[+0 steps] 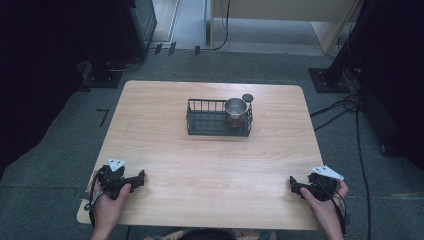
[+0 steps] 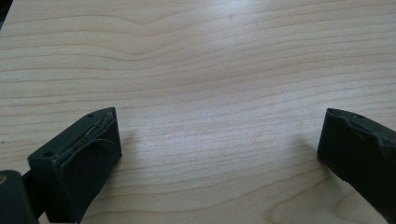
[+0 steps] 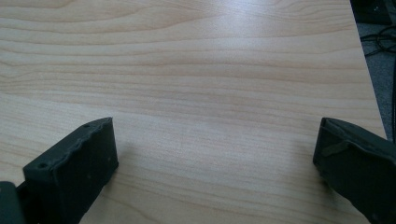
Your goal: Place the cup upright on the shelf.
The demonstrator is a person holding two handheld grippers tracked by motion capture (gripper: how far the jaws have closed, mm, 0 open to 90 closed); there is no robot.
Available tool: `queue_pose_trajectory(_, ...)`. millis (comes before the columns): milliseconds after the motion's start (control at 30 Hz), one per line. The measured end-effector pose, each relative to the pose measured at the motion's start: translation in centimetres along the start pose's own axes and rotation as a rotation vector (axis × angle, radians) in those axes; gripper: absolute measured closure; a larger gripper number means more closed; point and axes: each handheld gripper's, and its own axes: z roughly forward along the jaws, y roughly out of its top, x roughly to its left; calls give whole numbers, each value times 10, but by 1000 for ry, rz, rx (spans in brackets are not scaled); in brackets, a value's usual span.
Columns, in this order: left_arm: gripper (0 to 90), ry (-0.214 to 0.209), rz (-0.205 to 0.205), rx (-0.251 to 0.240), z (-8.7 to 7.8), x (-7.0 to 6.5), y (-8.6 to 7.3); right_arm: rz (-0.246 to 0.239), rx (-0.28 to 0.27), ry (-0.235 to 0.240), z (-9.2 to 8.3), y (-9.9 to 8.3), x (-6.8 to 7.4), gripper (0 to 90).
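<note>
left gripper over bare wood

the left gripper (image 2: 219,135) looks along its two black jaws at the wooden table (image 2: 210,60). the jaws stand wide apart, one rising at the near left, the other at the near right edge, with nothing between them. the left jaw's inner pad looks worn, a thin pale line running along its top edge. each jaw throws a soft shadow on the pale, wavy grain. light glares off the far part of the table, right of the middle.
</note>
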Motion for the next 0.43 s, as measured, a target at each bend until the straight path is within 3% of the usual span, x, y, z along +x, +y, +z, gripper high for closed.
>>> queue_pose_trajectory(433, 0, 0, -1, -1, 0, 0, 0, 5, 2, -3, 0, 0, 0, 0)
